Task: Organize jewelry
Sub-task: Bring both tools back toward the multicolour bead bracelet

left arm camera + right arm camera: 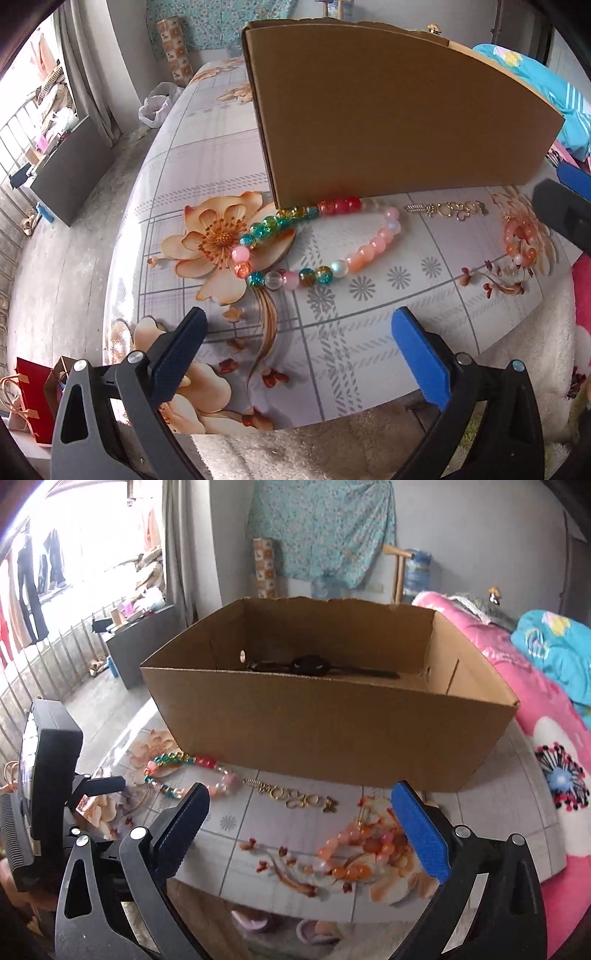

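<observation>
A multicoloured bead necklace point(317, 240) lies in a loop on the flowered tablecloth, touching the front wall of the cardboard box point(388, 110). My left gripper point(299, 325) hovers open just short of it, nothing between its fingers. A gold chain bracelet point(447, 209) lies to the right, and an orange-pink bead bracelet point(521, 243) further right. In the right wrist view the same orange-pink bracelet point(354, 849) lies between the spread fingers of my open right gripper point(299, 805), untouched. The gold chain point(295, 795) and necklace point(184, 771) lie beyond. A black watch point(314, 666) rests inside the box point(332, 731).
The table point(369, 350) ends in a curved front edge close below both grippers. A pink and blue blanket point(546, 686) lies right of the box. The left hand-held gripper body point(48, 775) shows at the left of the right wrist view. Slippers point(280, 923) sit on the floor.
</observation>
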Demonstrator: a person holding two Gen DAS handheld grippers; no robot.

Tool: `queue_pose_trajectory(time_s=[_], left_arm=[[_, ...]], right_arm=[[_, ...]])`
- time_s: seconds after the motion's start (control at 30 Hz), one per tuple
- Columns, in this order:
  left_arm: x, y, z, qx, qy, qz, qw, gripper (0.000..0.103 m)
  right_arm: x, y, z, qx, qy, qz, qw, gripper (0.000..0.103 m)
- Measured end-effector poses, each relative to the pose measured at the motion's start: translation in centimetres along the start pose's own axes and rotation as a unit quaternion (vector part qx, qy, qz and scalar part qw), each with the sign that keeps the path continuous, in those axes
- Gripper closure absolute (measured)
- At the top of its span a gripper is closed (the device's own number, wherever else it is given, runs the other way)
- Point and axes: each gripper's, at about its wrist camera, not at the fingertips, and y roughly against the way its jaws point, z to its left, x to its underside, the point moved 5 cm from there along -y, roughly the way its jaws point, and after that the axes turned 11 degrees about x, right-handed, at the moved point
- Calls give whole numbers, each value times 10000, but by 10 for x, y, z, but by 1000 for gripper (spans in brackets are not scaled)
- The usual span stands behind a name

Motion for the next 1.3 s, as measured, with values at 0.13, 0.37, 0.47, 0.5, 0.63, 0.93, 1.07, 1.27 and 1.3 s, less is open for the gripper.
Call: queue_pose_trajectory(time_s=[0.13,0.37,0.47,0.5,0.63,0.93,1.07,1.27,1.3], left_arm=[[-1,0,2,49,128,121,9998,4],[-2,0,5,135,18,5,9999,4],[-3,1,5,60,44,43,10000,4],[-4,3,6,-47,58,24,10000,4],[-15,21,14,-142,103,-420,9990,4],[-45,2,27,-755,-10,-541,9957,4],[-33,-11,20,-784,-189,-310,9963,4],[-10,-1,16,-724,-342,-309,9963,4],[-6,1,16,-665,-318,-274,9969,4]], right_arm=[[0,-9,-5,243,62,-91,9996,8],[4,-8,-6,-208,92,-162,9996,8],[6,-3,-11,-413,-84,-209,9989,8],[6,-2,-15,-389,-144,-216,9989,8],[10,-1,-23,-459,-301,-81,9985,9],[21,1,-14,-783,-393,245,9959,18],[23,4,-11,-776,-371,245,9960,21],[24,2,-8,-916,-410,356,9943,28],[24,2,-7,-945,-387,366,9941,29]])
